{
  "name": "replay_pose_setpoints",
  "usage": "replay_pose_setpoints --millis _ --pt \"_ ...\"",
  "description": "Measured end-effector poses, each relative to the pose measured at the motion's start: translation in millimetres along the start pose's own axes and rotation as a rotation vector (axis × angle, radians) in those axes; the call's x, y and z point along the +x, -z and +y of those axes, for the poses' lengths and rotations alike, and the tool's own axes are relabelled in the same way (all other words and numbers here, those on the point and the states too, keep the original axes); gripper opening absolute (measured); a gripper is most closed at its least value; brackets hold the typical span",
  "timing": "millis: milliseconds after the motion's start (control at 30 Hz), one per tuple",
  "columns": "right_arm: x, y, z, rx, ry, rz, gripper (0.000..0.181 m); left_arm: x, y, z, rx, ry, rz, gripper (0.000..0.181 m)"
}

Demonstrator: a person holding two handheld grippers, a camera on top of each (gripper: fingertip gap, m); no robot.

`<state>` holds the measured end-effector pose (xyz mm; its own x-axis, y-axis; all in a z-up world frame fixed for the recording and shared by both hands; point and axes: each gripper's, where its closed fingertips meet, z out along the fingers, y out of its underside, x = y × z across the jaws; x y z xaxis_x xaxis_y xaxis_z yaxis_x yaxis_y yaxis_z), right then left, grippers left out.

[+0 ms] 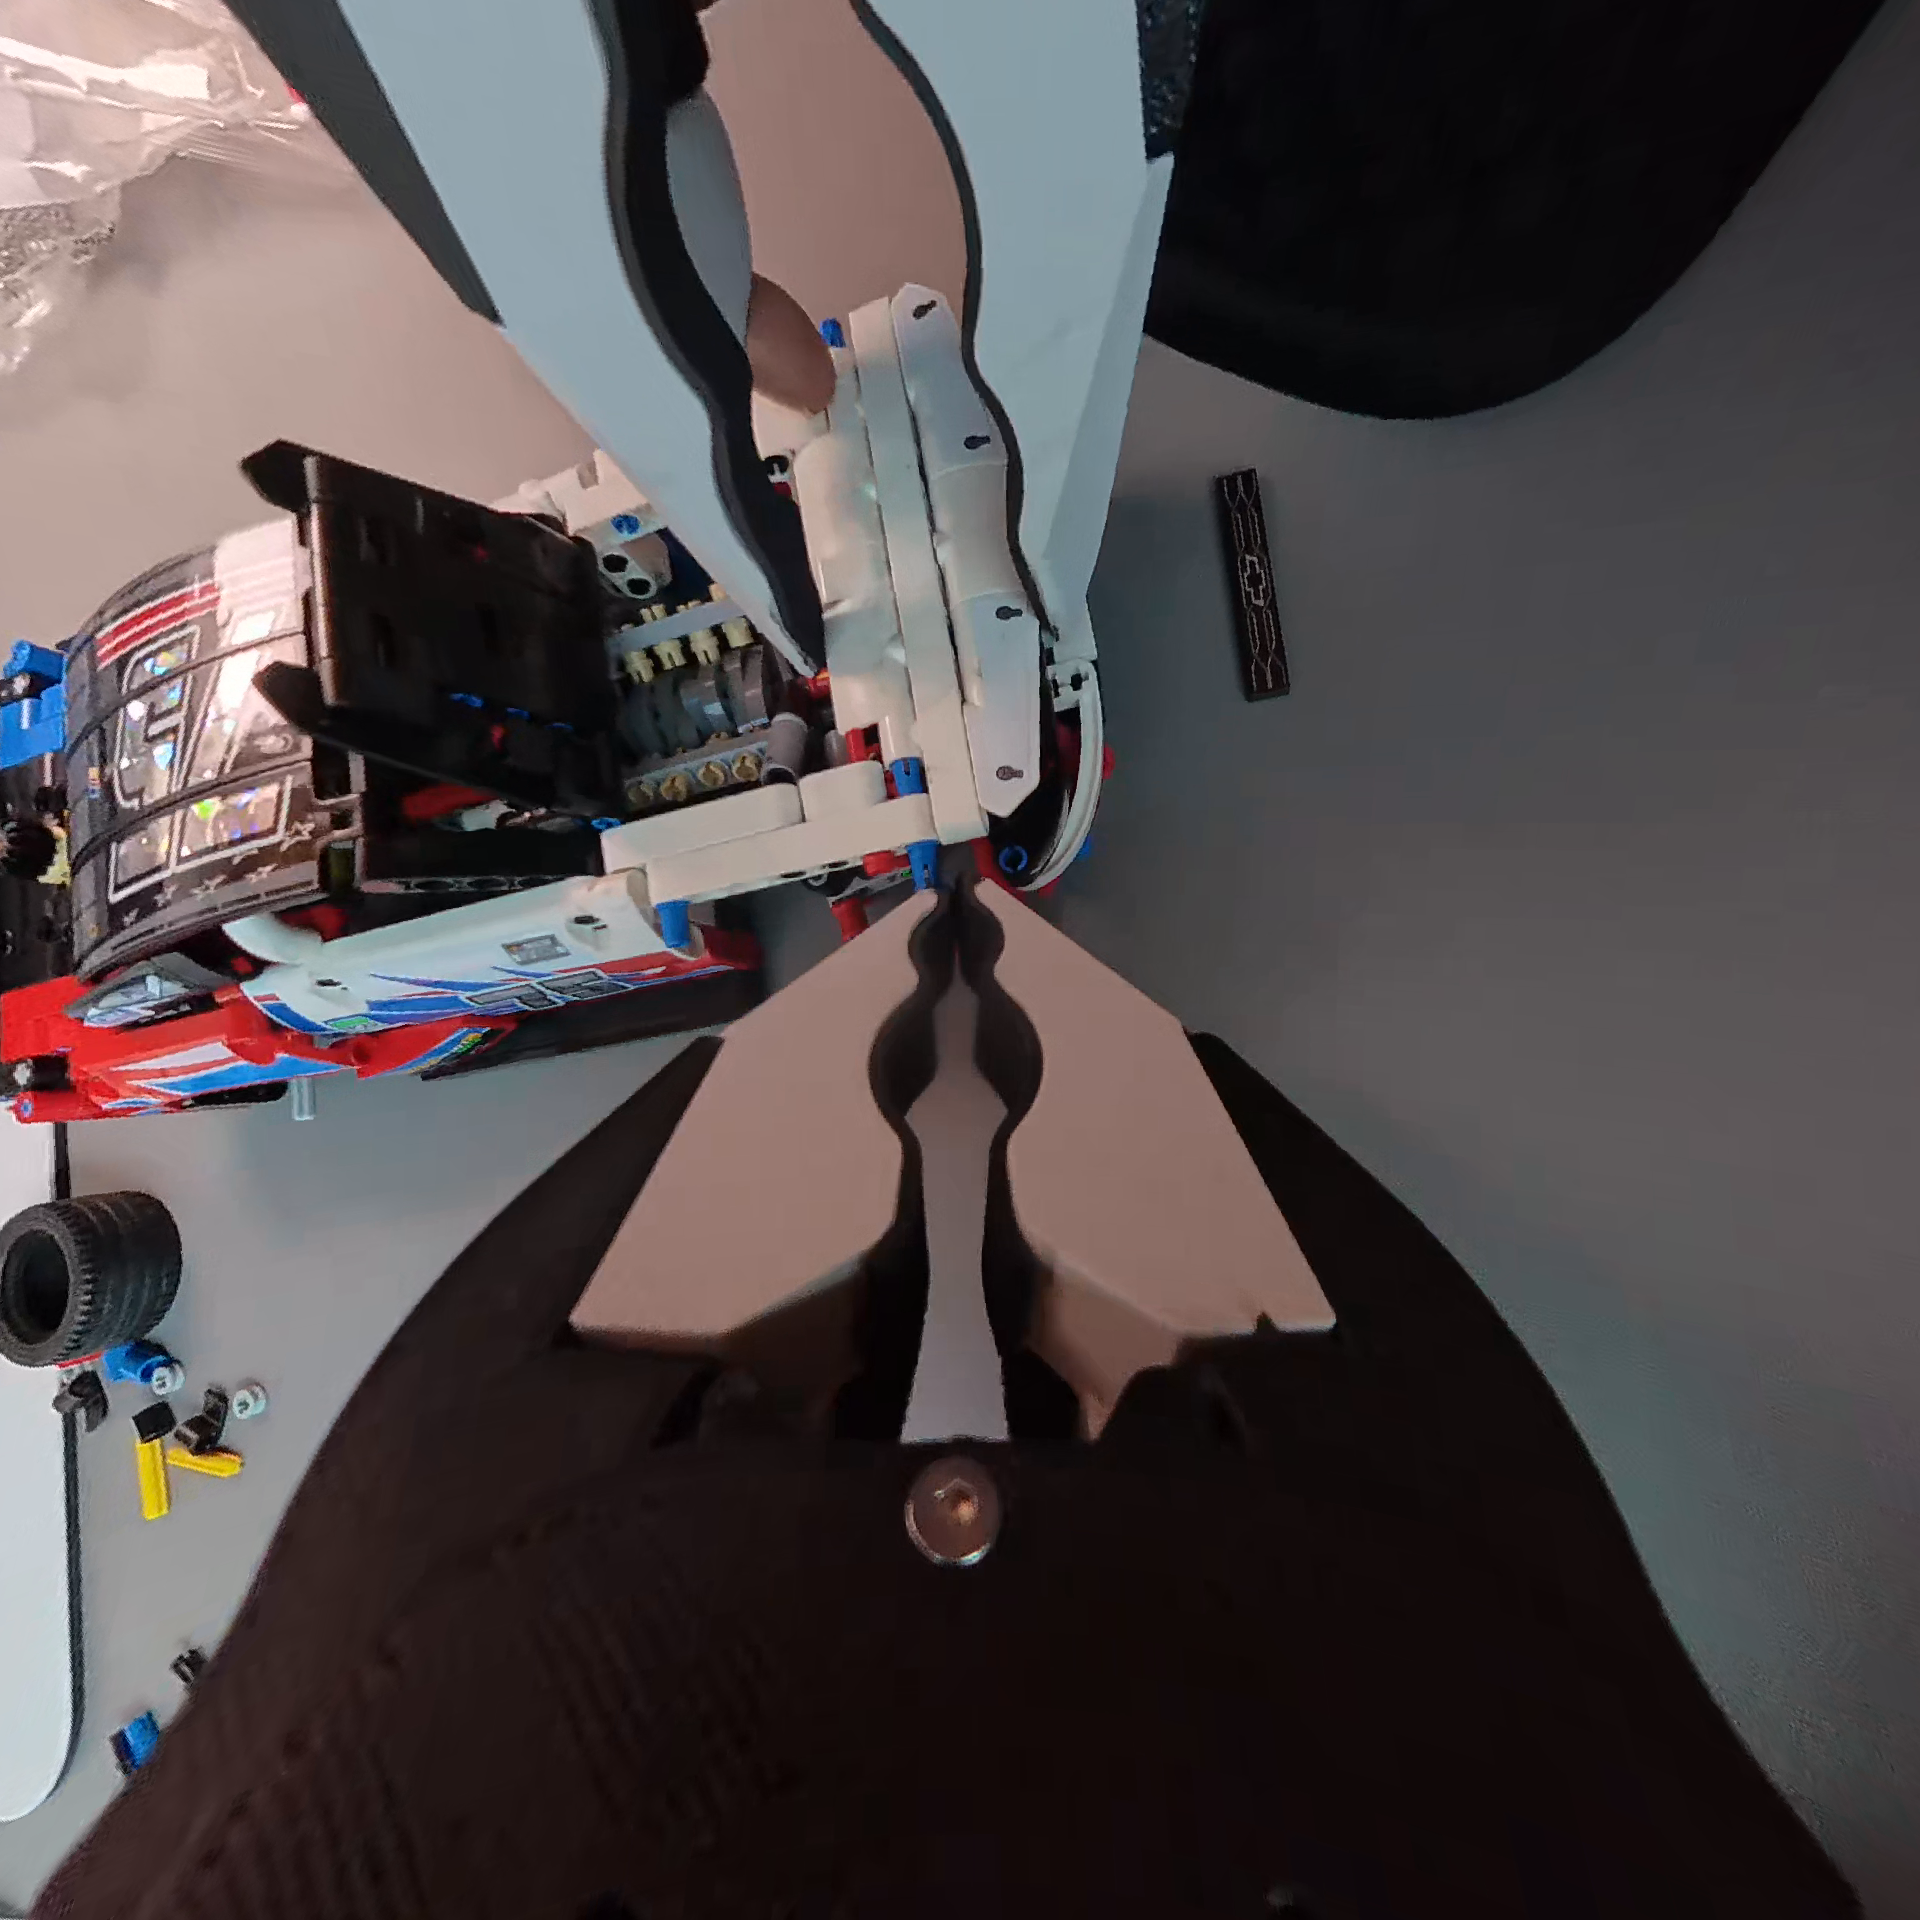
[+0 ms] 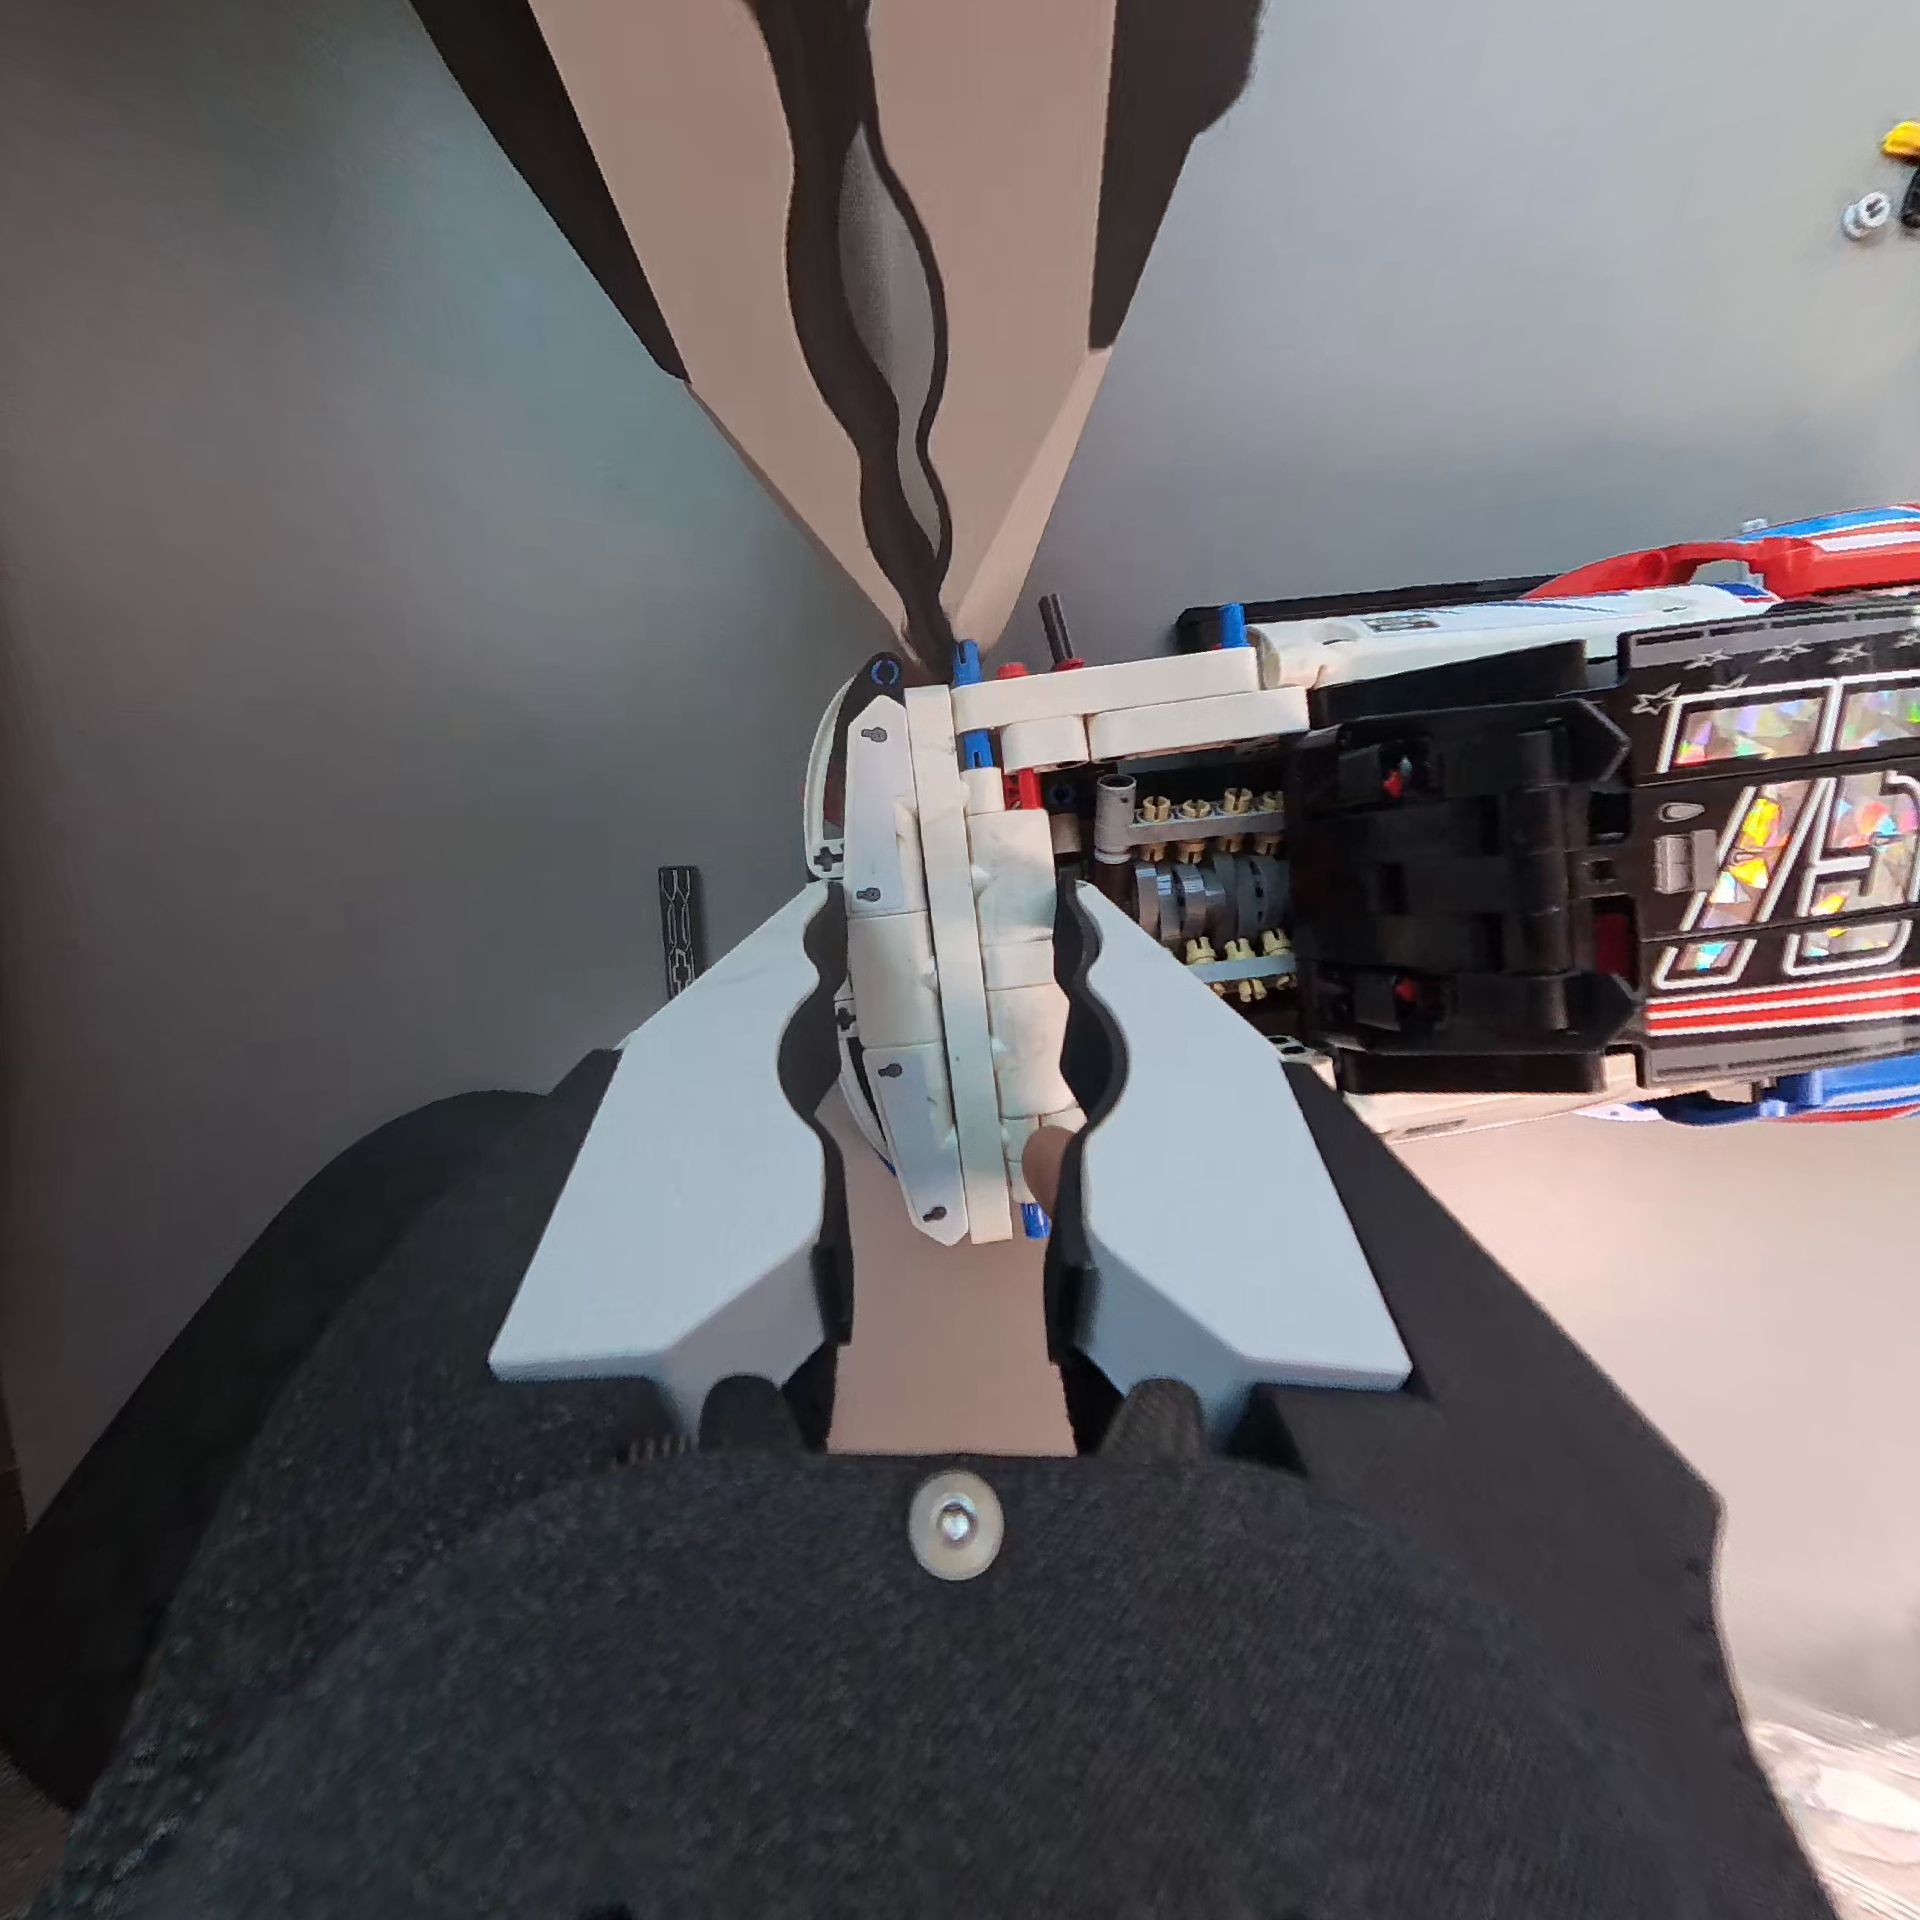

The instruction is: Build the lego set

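The partly built Lego race car (image 1: 416,727) lies on the grey table, with its black hood raised over the engine. It also shows in the right wrist view (image 2: 1507,862). My right gripper (image 2: 948,904), with pale grey fingers, is shut on the car's white front section (image 2: 987,935), one finger on each side. It enters the left wrist view from the top (image 1: 930,644). My left gripper (image 1: 956,883), with beige fingers, is shut. Its tips rest at the front corner of the car, beside a blue pin (image 1: 920,857). It shows from above in the right wrist view (image 2: 928,629).
A black patterned tile (image 1: 1252,587) lies on the table just past the car's nose. A loose black tyre (image 1: 83,1273) and several small pins (image 1: 166,1444) lie at the left, near a white sheet (image 1: 26,1455). A clear plastic bag (image 1: 104,135) is at the top left. My right tips are roughly 5 cm from the black patterned tile (image 1: 1252,587). It turns up in the right wrist view (image 2: 685,960) as well.
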<state>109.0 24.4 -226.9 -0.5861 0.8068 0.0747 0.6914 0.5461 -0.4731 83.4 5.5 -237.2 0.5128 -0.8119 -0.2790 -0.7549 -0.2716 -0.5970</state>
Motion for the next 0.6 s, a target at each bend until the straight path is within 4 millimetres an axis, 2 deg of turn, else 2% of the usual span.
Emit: replay_pose_setpoints --millis 167,600 --pt "-0.5 -0.1 0.6 0.004 -0.002 -0.024 0.037 1.6 -3.0 -1.7 -0.064 -0.096 0.018 0.0" --pt "-3.6 -1.2 -1.9 0.019 0.023 -0.048 0.037 4.5 -6.0 -7.2 0.016 -0.002 0.109 0.0"
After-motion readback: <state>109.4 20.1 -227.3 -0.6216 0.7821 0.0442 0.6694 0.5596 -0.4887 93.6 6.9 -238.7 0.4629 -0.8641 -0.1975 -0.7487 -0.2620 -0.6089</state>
